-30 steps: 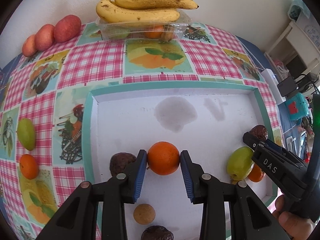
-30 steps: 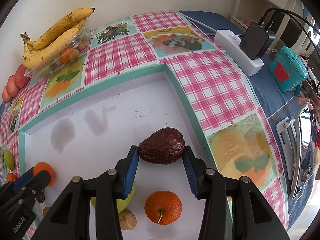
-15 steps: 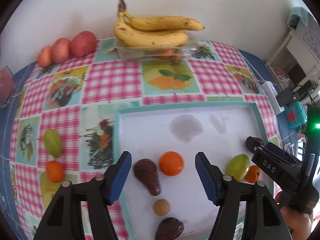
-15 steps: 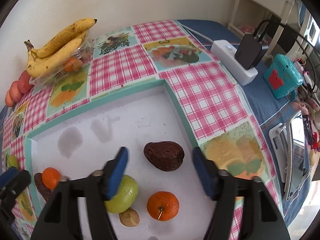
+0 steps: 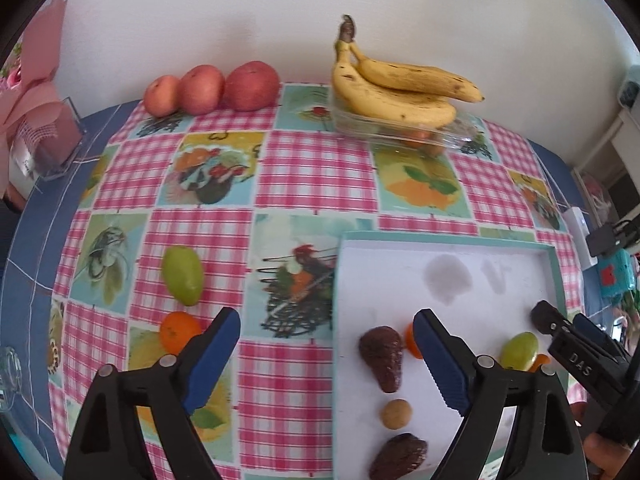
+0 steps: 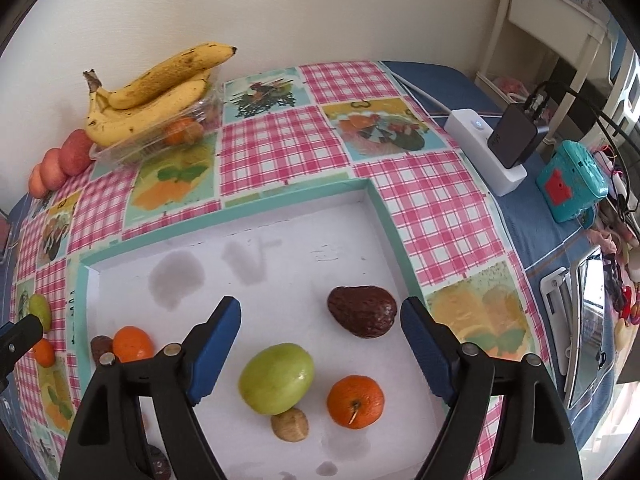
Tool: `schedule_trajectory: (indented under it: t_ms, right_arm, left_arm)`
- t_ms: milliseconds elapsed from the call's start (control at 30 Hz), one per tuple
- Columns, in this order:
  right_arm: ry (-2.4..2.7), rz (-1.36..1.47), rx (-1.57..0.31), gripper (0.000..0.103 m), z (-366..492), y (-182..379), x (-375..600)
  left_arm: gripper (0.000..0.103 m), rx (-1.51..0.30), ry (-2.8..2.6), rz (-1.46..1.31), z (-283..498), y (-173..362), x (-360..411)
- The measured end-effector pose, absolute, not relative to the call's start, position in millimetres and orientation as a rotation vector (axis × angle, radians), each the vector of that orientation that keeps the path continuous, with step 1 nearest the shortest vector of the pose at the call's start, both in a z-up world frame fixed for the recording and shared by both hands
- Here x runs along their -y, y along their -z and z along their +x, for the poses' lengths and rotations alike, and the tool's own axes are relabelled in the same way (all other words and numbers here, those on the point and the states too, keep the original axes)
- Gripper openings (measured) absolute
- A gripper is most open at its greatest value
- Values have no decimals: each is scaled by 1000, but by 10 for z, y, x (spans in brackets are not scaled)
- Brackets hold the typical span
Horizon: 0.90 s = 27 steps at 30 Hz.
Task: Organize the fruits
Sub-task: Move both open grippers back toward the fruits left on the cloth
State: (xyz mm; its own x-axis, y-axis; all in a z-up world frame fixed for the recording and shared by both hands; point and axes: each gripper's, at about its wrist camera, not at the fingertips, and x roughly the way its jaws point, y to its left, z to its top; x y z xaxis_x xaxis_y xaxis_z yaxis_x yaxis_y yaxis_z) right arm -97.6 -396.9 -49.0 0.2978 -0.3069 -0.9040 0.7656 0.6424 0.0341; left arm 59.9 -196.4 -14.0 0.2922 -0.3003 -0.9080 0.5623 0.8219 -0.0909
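Green fruit [image 5: 182, 276] and orange [image 5: 177, 332] sit loose on the cloth, centre-left of the left view, outside the tray [image 5: 440, 237]. My left gripper [image 5: 326, 354] is wide open, empty, near that orange; I'd centre on it, descend, then close gently. Right gripper [image 6: 320, 340] hangs open above the tray, holding nothing.

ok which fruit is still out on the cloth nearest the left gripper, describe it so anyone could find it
Start at the white tray on the pink checked tablecloth and look to its left. Two loose fruits lie there; the one meant is the small orange, just below the green mango. It is round and orange, while its neighbour is long and green.
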Motion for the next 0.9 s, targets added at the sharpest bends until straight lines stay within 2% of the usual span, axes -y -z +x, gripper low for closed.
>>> schedule_trajectory:
  t_ms: [200, 300, 900]
  right_arm:
    - [750, 521, -1053, 83, -940, 472, 3894]
    - [741, 525, -1048, 83, -908, 443, 3837]
    - [623, 441, -1055, 83, -501, 281, 3300]
  left_arm:
    - [91, -1149, 529, 243, 734, 164, 1744]
    - [102, -1142, 510, 260, 782, 159, 1655]
    - [102, -1140, 421, 205, 1159, 24, 979]
